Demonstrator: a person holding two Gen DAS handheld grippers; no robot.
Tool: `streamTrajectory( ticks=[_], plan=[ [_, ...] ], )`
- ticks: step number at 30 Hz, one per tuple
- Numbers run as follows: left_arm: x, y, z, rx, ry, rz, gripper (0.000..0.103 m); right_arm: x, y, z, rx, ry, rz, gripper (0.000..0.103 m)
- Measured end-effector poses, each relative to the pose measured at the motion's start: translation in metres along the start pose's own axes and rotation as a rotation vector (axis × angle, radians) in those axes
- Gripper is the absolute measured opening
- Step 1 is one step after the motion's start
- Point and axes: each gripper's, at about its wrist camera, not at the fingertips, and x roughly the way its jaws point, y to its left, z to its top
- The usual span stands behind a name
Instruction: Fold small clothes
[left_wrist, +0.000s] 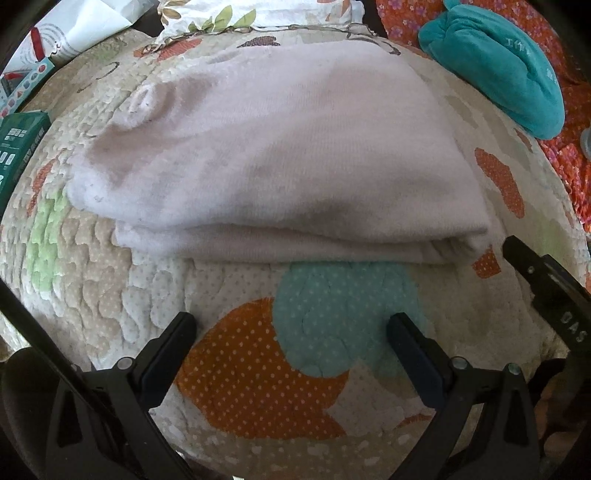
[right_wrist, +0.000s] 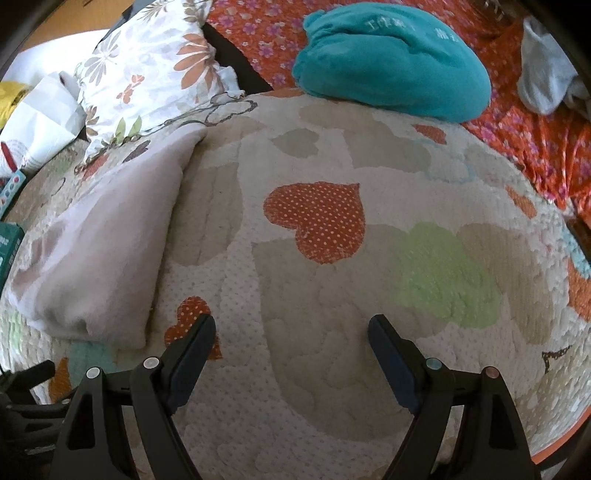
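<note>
A pale pink small garment (left_wrist: 280, 155) lies folded flat on the quilted heart-patterned blanket (left_wrist: 236, 369); its folded edge faces me. It also shows at the left of the right wrist view (right_wrist: 99, 251). My left gripper (left_wrist: 291, 325) is open and empty, a short way in front of the garment's near edge. My right gripper (right_wrist: 291, 325) is open and empty over bare blanket (right_wrist: 332, 387), to the right of the garment. One of its fingers (left_wrist: 543, 280) shows at the right edge of the left wrist view.
A teal plush bundle (right_wrist: 391, 55) lies at the far side on an orange flowered sheet (right_wrist: 535, 140). A flowered pillow (right_wrist: 147, 74) and white paper bag (right_wrist: 40, 118) sit at the far left. A green box (left_wrist: 18, 147) lies left of the garment. Grey cloth (right_wrist: 546, 85) lies far right.
</note>
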Motion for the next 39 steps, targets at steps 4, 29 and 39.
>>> streamTrajectory(
  ticks=[4,29,39],
  plan=[
    [-0.020,-0.004,-0.002,0.027,-0.048,0.008,0.103,-0.004,0.006,0.000,-0.027,-0.030,-0.014,0.088],
    [-0.080,-0.001,-0.017,0.050,-0.178,0.054,0.103,-0.007,0.019,-0.004,-0.091,-0.056,-0.089,0.088],
    [-0.081,-0.004,-0.022,0.048,-0.173,0.057,0.103,-0.012,0.017,-0.006,-0.086,-0.063,-0.080,0.088]
  ],
)
